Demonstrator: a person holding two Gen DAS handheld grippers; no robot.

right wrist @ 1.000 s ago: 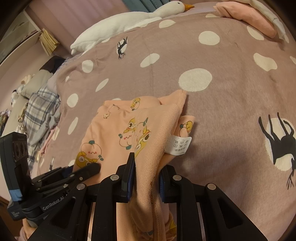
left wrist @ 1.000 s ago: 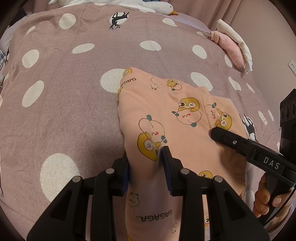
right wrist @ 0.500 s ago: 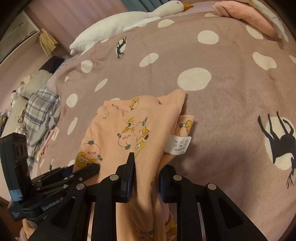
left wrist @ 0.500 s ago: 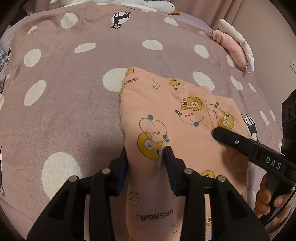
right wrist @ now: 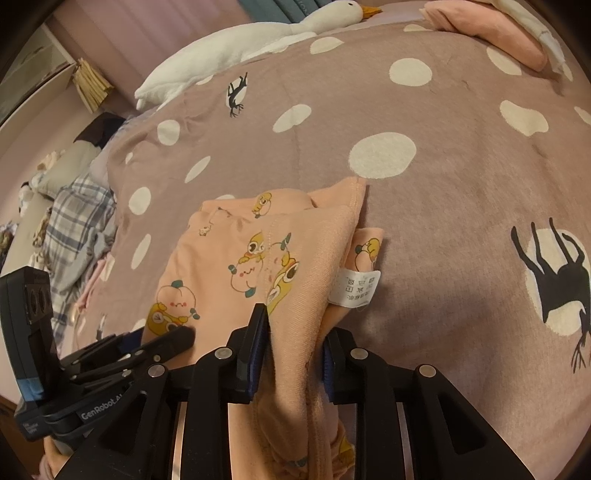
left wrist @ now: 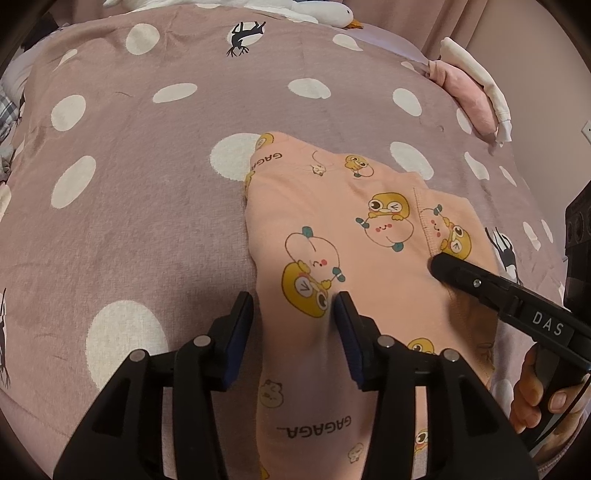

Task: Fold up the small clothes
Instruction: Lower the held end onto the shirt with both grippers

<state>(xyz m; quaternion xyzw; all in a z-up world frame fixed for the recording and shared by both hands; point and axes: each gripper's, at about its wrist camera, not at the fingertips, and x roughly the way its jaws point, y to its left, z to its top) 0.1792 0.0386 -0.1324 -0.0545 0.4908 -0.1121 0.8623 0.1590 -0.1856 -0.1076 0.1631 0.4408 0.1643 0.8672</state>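
Between your left tool's [left wrist: 293, 306] pads the peach cartoon-print garment [left wrist: 354, 266] now has slack: those jaws have just been opening, and a gap shows on the left pad's side, while the right pad may still brush the raised ridge of cloth. You hold nothing with it any more; the fabric merely lies between the pads. On the other side, your right tool [right wrist: 293, 345] has also just been opening a little. The bunched edge of the garment still runs up between its jaws and fills most of the gap, so I cannot tell whether the pads are still pressing it or have let go.

For the task, this reads as the end of a fold: the cloth has been laid over and you are freeing it, so the next thing is probably to draw both tools back without dragging the layers.

Further out, the garment rests folded on the spotted bed cover [left wrist: 147, 206], its white care label [right wrist: 356, 288] sticking out at the right edge. Beyond it lie a pink folded pile [right wrist: 491, 33] and a plush goose [right wrist: 258, 40], well apart from your work.
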